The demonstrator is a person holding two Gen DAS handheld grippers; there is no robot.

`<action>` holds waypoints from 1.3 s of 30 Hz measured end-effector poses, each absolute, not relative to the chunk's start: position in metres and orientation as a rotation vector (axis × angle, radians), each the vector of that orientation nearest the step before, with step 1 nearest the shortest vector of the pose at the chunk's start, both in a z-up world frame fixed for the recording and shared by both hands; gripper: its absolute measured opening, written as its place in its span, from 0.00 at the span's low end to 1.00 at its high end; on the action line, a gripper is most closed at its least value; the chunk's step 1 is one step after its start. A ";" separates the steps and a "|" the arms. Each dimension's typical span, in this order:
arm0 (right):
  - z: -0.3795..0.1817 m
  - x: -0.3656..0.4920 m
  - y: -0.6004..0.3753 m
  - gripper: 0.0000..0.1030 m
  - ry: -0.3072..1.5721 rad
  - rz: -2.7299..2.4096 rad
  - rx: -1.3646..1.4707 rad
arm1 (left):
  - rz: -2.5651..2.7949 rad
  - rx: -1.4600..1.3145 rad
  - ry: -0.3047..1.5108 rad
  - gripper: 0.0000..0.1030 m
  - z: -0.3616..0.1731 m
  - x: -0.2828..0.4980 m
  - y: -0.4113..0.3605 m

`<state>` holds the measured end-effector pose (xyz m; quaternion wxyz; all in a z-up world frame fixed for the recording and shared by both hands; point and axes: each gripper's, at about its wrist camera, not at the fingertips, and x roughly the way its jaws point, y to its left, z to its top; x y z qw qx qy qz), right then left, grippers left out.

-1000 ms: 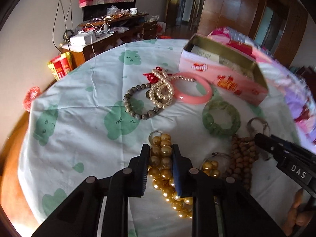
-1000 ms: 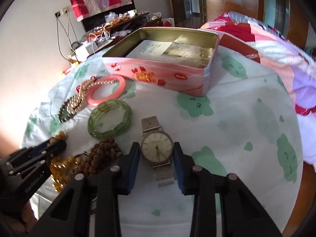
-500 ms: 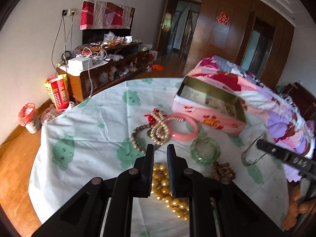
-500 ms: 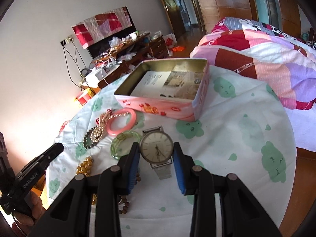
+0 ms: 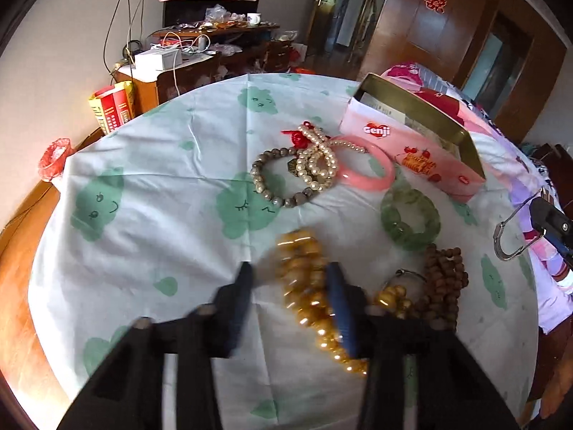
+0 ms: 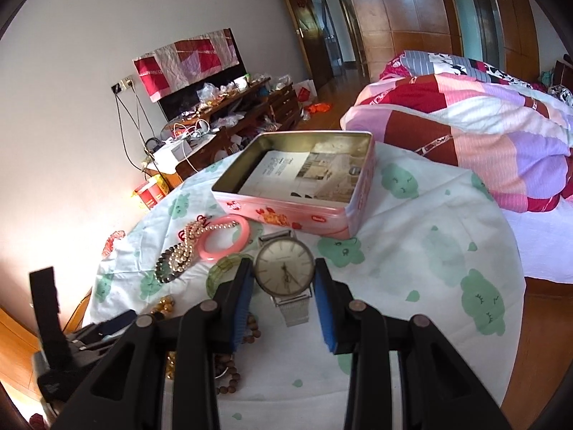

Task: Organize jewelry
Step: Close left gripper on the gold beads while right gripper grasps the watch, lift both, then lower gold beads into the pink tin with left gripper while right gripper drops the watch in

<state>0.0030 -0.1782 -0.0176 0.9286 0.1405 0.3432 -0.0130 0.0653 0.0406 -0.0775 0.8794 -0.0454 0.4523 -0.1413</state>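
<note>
Above the table's (image 6: 429,236) near edge, the right gripper (image 6: 283,286) pinched the watch (image 6: 284,267) by its case; the left gripper (image 5: 292,290) hung spread over amber beads (image 5: 304,276). A slack pinch could drop the watch short of the tin (image 6: 286,211).

We are seeing bare tablecloth (image 5: 150,193) lying open along the left side of the table, giving a gripper free passage there. Toward the middle, the grey bead bracelet (image 5: 266,182), pearl strand (image 5: 317,161) and pink bangle (image 5: 369,172) are crowding together, touching or overlapping. The green bangle (image 5: 410,220) and brown beads (image 5: 444,283) are blocking the right side, just beside the amber beads (image 5: 304,286). The open tin (image 6: 297,186) is standing across the far edge; the cloth (image 6: 429,251) to its right is lying bare.
</note>
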 end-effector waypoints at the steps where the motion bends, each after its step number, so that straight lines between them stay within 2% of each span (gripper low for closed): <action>1: -0.016 0.002 -0.176 0.35 0.699 -0.029 0.281 | -0.313 -0.101 0.944 0.28 -0.078 0.065 0.041; 2: -0.016 0.002 -0.176 0.35 0.696 -0.028 0.277 | -0.329 -0.106 0.939 0.21 -0.078 0.065 0.041; 4: -0.014 0.001 -0.172 0.35 0.692 -0.018 0.272 | -0.350 -0.110 0.929 0.17 -0.076 0.062 0.043; 5: -0.015 0.000 -0.171 0.35 0.692 -0.014 0.272 | -0.352 -0.109 0.918 0.10 -0.074 0.061 0.044; 12: -0.011 -0.002 -0.169 0.35 0.671 -0.007 0.279 | -0.397 -0.144 0.812 0.10 -0.044 0.054 0.049; 20: 0.012 -0.003 -0.179 0.35 0.590 -0.023 0.290 | -0.487 -0.133 0.641 0.10 0.021 0.051 0.036; 28: 0.031 0.035 -0.202 0.35 0.525 -0.041 0.312 | -0.627 -0.136 0.527 0.10 0.064 0.092 -0.005; 33: 0.011 0.084 -0.217 0.35 0.567 -0.103 0.370 | -0.682 -0.113 0.523 0.10 0.062 0.146 -0.046; 39: -0.034 0.135 -0.227 0.35 0.664 -0.146 0.451 | -0.695 -0.058 0.615 0.10 0.023 0.217 -0.088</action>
